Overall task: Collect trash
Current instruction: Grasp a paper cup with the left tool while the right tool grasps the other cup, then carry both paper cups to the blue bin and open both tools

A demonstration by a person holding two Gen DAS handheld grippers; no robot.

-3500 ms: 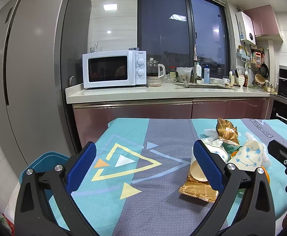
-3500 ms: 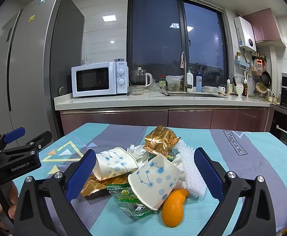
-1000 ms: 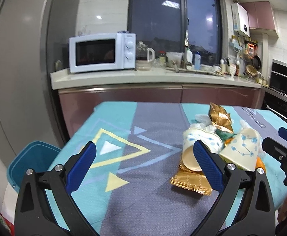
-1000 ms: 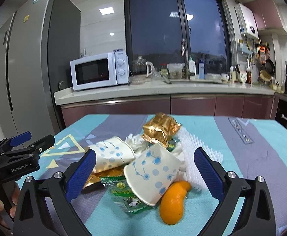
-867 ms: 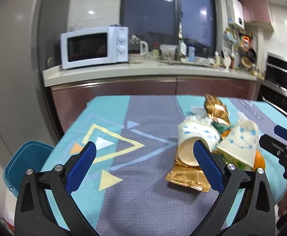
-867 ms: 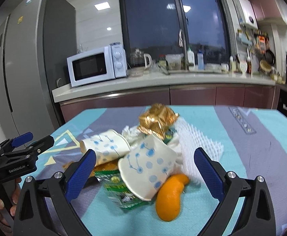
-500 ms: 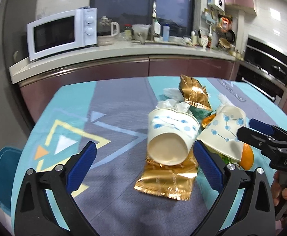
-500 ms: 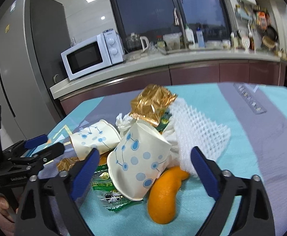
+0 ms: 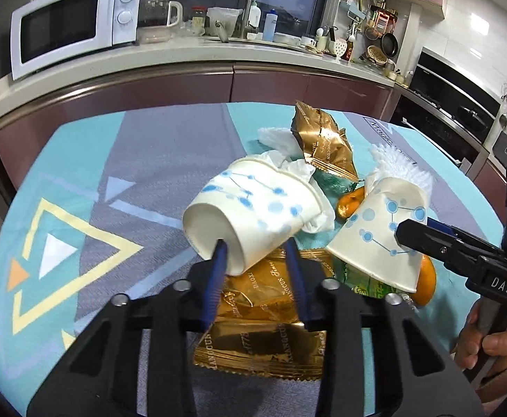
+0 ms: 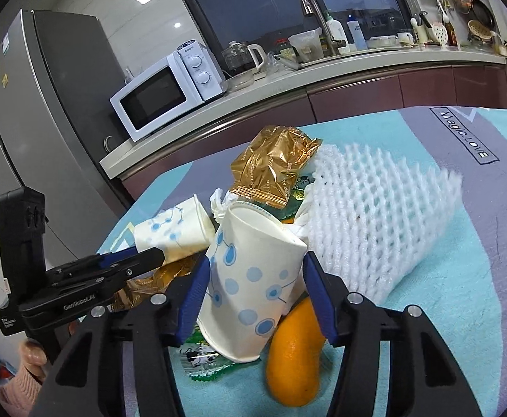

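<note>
Left tool (image 9: 255, 255) is closed on the rim of the tipped paper cup (image 9: 250, 205), trash-pile 9 o'clock. Right tool (image 10: 253, 278) is clamped around second dotted cup (image 10: 253, 278), orange peel (image 10: 295, 358) at its 5 o'clock on the bench (image 9: 142, 160).

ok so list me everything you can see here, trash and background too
paper cups: 2, white with blue dots, on their sides in the pile, one in each gripper
gold wrappers: 2, gold foil, one flat at the front of the pile, one crumpled on top
foam fruit net: 1, white, right side of the pile
orange peel: orange, under the right cup
green packet: 1, green, under the right cup
tissue: white, behind the left cup
tablecloth: 1, teal and grey
microwave: 1, white, on the counter
fridge: 1, grey, left of the counter
left gripper: shut on a cup
right gripper: shut on the other cup
</note>
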